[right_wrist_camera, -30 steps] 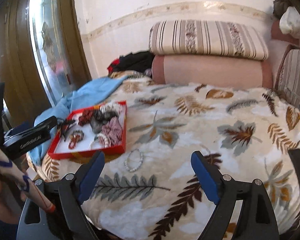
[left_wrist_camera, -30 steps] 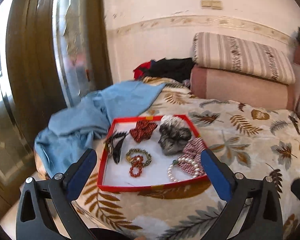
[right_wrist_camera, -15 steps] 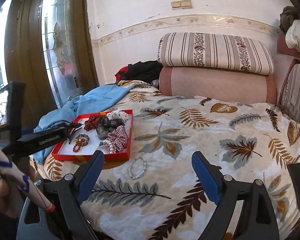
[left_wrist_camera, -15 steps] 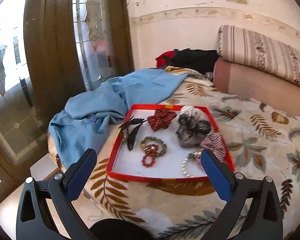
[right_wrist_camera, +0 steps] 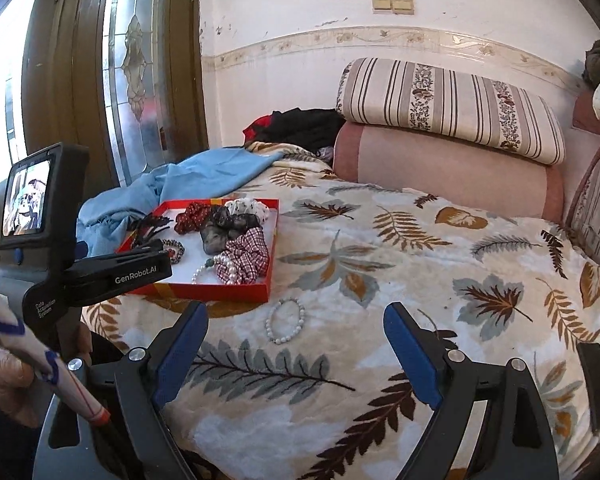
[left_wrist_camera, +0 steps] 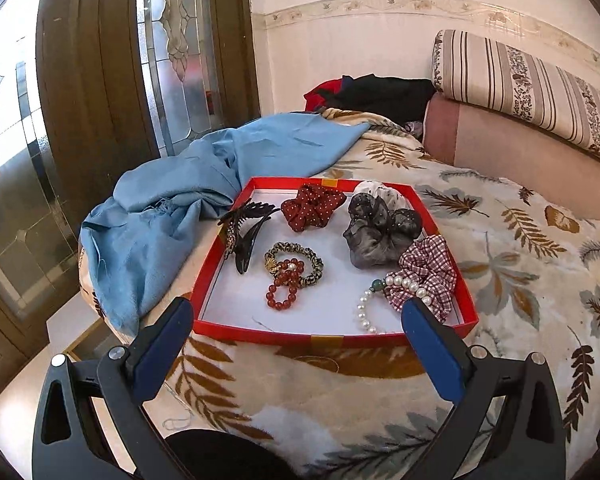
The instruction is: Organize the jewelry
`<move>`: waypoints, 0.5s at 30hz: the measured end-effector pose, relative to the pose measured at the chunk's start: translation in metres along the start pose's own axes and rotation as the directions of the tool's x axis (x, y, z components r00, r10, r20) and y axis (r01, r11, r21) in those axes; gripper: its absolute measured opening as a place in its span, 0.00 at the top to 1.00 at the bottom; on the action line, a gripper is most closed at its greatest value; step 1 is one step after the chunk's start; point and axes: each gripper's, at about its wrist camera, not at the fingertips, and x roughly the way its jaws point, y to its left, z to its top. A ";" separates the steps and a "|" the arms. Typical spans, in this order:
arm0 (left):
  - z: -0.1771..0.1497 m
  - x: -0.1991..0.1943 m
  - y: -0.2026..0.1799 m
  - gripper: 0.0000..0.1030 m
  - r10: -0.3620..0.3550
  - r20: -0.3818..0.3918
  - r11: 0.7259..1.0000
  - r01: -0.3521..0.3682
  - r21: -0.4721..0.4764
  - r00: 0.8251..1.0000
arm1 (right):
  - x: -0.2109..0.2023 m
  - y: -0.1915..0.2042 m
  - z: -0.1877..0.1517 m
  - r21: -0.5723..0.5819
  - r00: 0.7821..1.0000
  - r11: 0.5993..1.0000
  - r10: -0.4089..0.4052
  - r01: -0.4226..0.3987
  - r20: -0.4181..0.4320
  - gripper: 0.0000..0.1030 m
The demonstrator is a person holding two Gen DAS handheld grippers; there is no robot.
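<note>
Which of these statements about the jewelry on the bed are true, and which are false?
1. The red tray holds a red bead bracelet. True.
2. Both grippers are shut on jewelry. False: the left gripper and the right gripper are open and hold nothing.
3. A pale bead bracelet lies on the blanket, outside the tray. True.
4. The checked scrunchie lies on the blue cloth. False: it is in the tray.

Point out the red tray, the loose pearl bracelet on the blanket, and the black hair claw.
Red tray (left_wrist_camera: 300, 336): left wrist view, near rim.
Loose pearl bracelet (right_wrist_camera: 269, 326): right wrist view, beads on its left side.
Black hair claw (left_wrist_camera: 246, 236): left wrist view, middle of body.
</note>
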 end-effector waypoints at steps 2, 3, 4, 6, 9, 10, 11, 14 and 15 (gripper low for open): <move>-0.001 0.003 -0.001 0.00 0.000 -0.005 1.000 0.000 0.008 1.000 | 0.002 -0.001 -0.001 0.004 1.000 1.000 -0.003 0.003 -0.007 0.10; -0.002 0.004 -0.002 0.00 0.001 -0.006 1.000 -0.001 0.011 1.000 | 0.003 -0.002 -0.001 0.005 1.000 1.000 -0.005 0.005 -0.009 0.10; -0.002 0.005 -0.002 0.00 0.001 -0.006 1.000 -0.001 0.013 1.000 | 0.004 -0.002 -0.001 0.006 1.000 1.000 -0.007 0.007 -0.012 0.10; -0.002 0.006 -0.003 0.00 0.002 -0.005 1.000 -0.002 0.013 1.000 | 0.006 -0.002 -0.002 0.007 1.000 1.000 -0.010 0.010 -0.017 0.10; -0.002 0.007 -0.002 0.00 0.003 -0.006 1.000 -0.003 0.012 1.000 | 0.008 -0.002 -0.003 0.005 1.000 1.000 -0.010 0.010 -0.026 0.10; -0.002 0.007 -0.002 0.00 0.004 -0.008 1.000 -0.004 0.009 1.000 | 0.009 -0.001 -0.003 0.003 1.000 1.000 -0.010 0.010 -0.028 0.10; -0.002 0.008 -0.001 0.00 0.004 -0.008 1.000 -0.004 0.007 1.000 | 0.010 -0.001 -0.004 0.001 0.999 1.000 -0.010 0.010 -0.031 0.10; -0.002 0.011 0.001 0.00 0.006 -0.014 1.000 -0.006 0.002 1.000 | 0.012 -0.001 -0.005 0.002 0.999 1.000 -0.009 0.009 -0.038 0.10; -0.002 0.011 0.001 0.00 0.008 -0.015 1.000 -0.008 0.001 1.000 | 0.012 -0.001 -0.005 0.002 0.999 1.000 -0.009 0.009 -0.040 0.10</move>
